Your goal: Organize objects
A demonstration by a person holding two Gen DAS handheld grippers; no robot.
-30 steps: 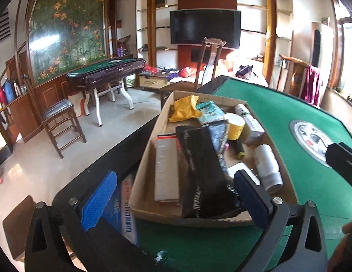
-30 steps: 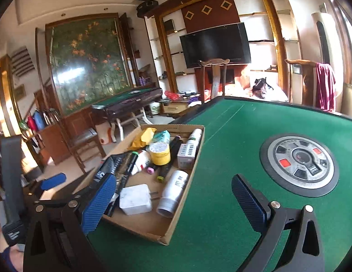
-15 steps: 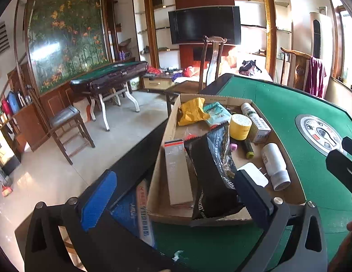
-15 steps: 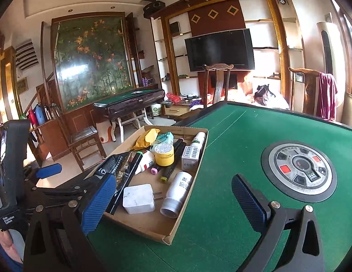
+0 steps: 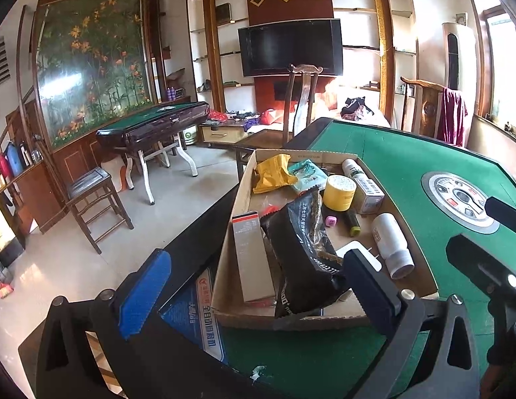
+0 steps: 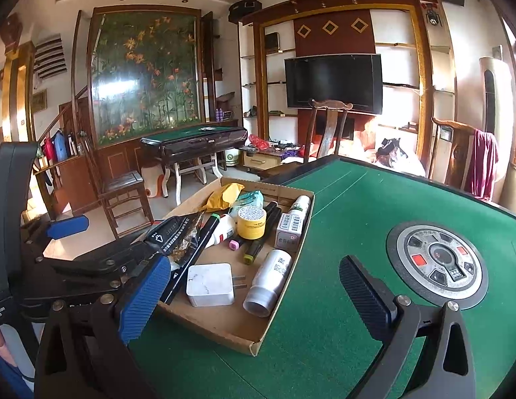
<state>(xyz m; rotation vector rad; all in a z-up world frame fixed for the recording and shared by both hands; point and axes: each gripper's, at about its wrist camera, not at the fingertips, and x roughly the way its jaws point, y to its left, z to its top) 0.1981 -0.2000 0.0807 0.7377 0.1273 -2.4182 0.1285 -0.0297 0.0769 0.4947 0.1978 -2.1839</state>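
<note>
Looking along the left gripper (image 5: pixel 254 289), a shallow cardboard tray (image 5: pixel 224 266) sits at the near left edge of the green felt table (image 5: pixel 407 153). Its fingers are spread wide and hold nothing, the blue pad (image 5: pixel 143 294) out past the table edge and the black one in front of the tray's near right corner. Inside the tray, a black foil bag (image 5: pixel 301 249) stands tilted in the near middle, with a long grey carton (image 5: pixel 253 256) flat at its left. Farther back lie a yellow pouch (image 5: pixel 271 176), a teal wipes pack (image 5: pixel 307 174), a yellow tape roll (image 5: pixel 339 193), a small barcoded box (image 5: pixel 369 194) and a white bottle (image 5: pixel 392 244) on its side. The bag hides much of the tray floor; only a corner of a white charger (image 5: pixel 356 249) shows. A blue printed packet (image 5: pixel 204 312) is squeezed just left of the tray, partly cut off.

From the right gripper (image 6: pixel 254 296), equally wide and empty, the tray appears at the left, the charger (image 6: pixel 209 284) whole, prongs toward the bottle (image 6: pixel 271 279). Markers (image 6: pixel 258 246) lie beside the tape roll (image 6: pixel 251 221). The left gripper's frame covers the tray's near left end, and the carton cannot be seen. A round control panel (image 6: pixel 437 262) is set in the felt at right.
</note>
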